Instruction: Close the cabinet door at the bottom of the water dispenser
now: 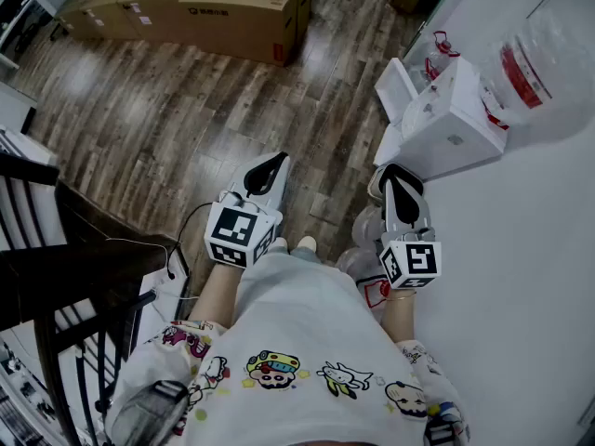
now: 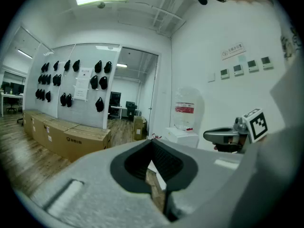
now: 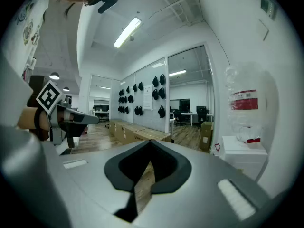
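Observation:
The white water dispenser (image 1: pixel 453 124) stands against the wall at the upper right of the head view, with a clear bottle (image 1: pixel 532 68) on top. A white panel (image 1: pixel 397 85) juts out from its lower front toward the floor; it looks like the open cabinet door. My left gripper (image 1: pixel 270 167) and right gripper (image 1: pixel 398 180) are held side by side in front of the person, short of the dispenser, both shut and empty. The dispenser (image 2: pixel 183 136) shows ahead in the left gripper view, beyond the left gripper (image 2: pixel 154 163), and at the right, dispenser (image 3: pixel 244 153), beyond the right gripper (image 3: pixel 149 163).
Long cardboard boxes (image 1: pixel 195 7) lie on the wood floor at the back. A dark chair or rack (image 1: pixel 74 277) stands close at the left. A white wall (image 1: pixel 521 277) runs along the right. A glass partition with black bags hung on it (image 2: pixel 71 87) stands far ahead.

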A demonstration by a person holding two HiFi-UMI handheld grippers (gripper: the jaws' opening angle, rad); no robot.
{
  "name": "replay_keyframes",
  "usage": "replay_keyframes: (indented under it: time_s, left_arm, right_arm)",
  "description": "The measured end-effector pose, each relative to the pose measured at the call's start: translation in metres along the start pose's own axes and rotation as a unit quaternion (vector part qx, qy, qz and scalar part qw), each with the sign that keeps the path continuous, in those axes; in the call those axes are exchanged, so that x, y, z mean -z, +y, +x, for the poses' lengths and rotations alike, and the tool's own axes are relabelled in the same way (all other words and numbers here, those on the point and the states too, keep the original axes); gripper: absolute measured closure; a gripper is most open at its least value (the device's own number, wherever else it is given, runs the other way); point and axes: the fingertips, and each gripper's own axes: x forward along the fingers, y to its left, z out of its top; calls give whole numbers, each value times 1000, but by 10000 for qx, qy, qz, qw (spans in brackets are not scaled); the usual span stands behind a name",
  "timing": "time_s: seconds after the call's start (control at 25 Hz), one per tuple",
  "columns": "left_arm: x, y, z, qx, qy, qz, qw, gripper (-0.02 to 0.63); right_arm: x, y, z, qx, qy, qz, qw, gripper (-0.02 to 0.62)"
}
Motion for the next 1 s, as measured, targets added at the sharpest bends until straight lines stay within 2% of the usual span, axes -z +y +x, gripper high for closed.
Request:
replay_keyframes:
  time_s: [0.48, 0.76, 1.0]
  left_arm:
    - [-12, -10, 13, -167, -412, -175, 9989, 596]
    - [-10, -5, 28, -151, -382, -295, 9987, 533]
    - [-8, 25, 65, -231, -280, -332, 9988, 508]
  right_arm:
    - [-11, -8, 2, -345, -363, 187, 9986, 585]
    - [-12, -12, 17, -516, -350, 340, 9975, 525]
    - [-11, -28, 63, -570, -249, 455, 9970, 480]
